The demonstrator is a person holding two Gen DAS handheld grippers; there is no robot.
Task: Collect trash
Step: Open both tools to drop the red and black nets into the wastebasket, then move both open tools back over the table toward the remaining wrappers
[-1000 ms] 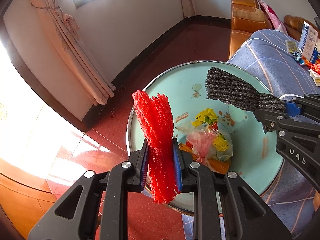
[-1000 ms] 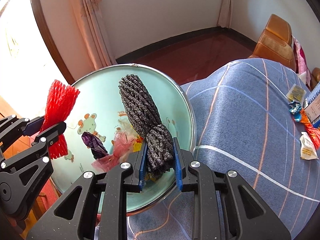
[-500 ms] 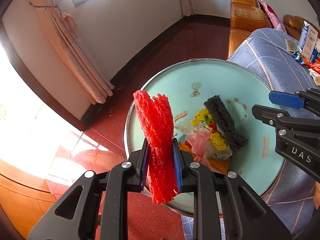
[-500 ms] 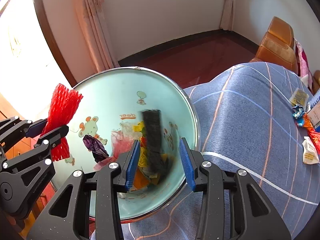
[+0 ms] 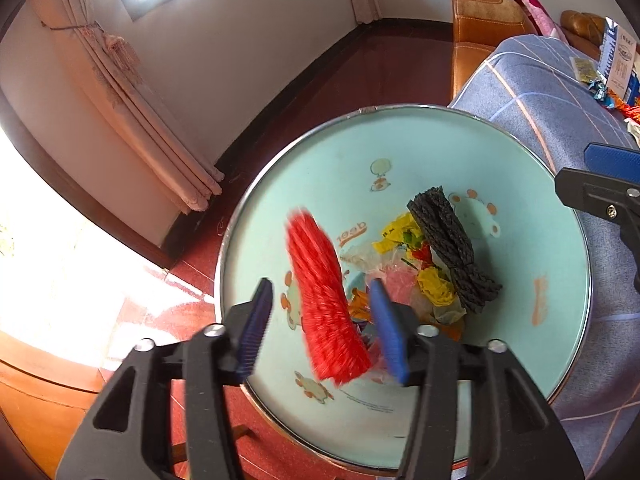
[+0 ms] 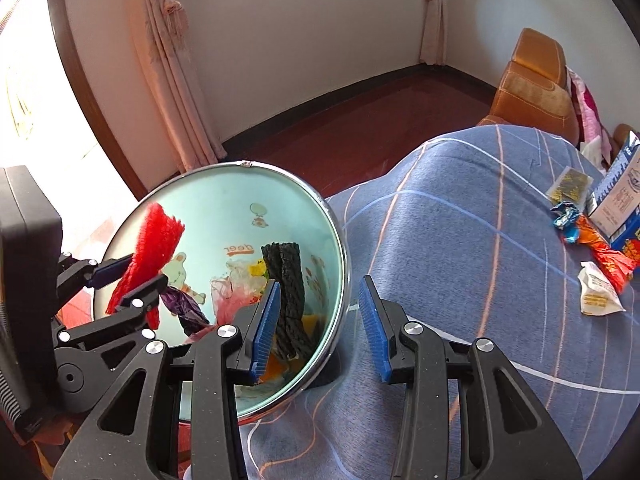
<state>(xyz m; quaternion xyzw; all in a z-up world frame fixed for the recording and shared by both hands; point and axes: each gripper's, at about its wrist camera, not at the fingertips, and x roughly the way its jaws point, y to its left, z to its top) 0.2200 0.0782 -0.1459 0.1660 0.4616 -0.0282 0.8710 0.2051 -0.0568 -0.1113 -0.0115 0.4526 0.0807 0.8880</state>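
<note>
Dropped red net (image 5: 324,304) from left gripper (image 5: 320,320), jaws wide, mid-fall above bin (image 5: 440,109). Right gripper (image 6: 318,318) wide too, black net (image 5: 452,254) inside. Could've snagged on a pad.

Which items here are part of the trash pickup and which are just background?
Part of the job:
- red foam net, between the open left gripper pads
- black foam net, lying in the bin
- trash bin
- open right gripper
- wrappers on the blue checked cover

Just lying about:
- curtain
- orange sofa
- carton
</note>
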